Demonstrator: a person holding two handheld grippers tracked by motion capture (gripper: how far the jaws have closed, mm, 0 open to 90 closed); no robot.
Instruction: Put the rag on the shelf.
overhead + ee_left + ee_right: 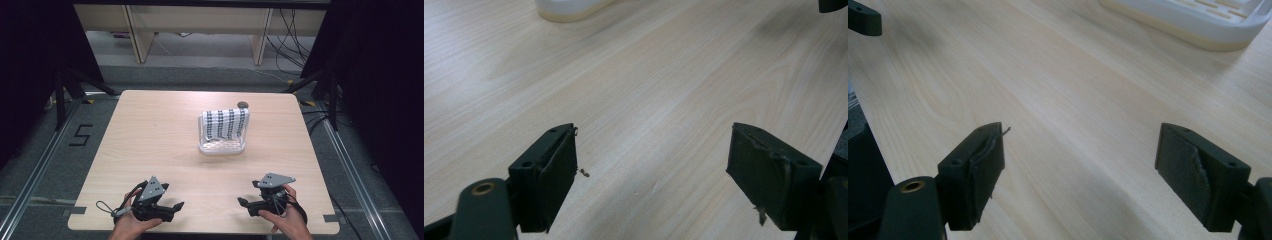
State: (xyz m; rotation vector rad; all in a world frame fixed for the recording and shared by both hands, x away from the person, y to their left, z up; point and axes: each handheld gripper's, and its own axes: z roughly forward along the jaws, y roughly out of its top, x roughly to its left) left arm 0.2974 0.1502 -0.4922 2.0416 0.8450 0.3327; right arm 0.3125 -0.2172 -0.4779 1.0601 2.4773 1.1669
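Note:
A white slotted tray (222, 146) stands at the middle of the wooden table (150, 140), and a black-and-white patterned cloth (227, 122) is draped over its back wall. My left gripper (173, 196) rests low at the near left, held in a hand, its jaws pointing right. In the left gripper view it (654, 150) is open over bare wood. My right gripper (247, 192) sits at the near right, its jaws pointing left. It (1080, 150) is open too, with nothing between its pads. The tray's edge (569, 10) (1198, 25) shows ahead of each gripper.
A small dark round object (243, 104) lies just behind the tray. The table's near edge (200, 231) runs close under both hands. A black frame and cables stand on the floor around the table. Each gripper view catches a bit of the other gripper (834, 5) (863, 17).

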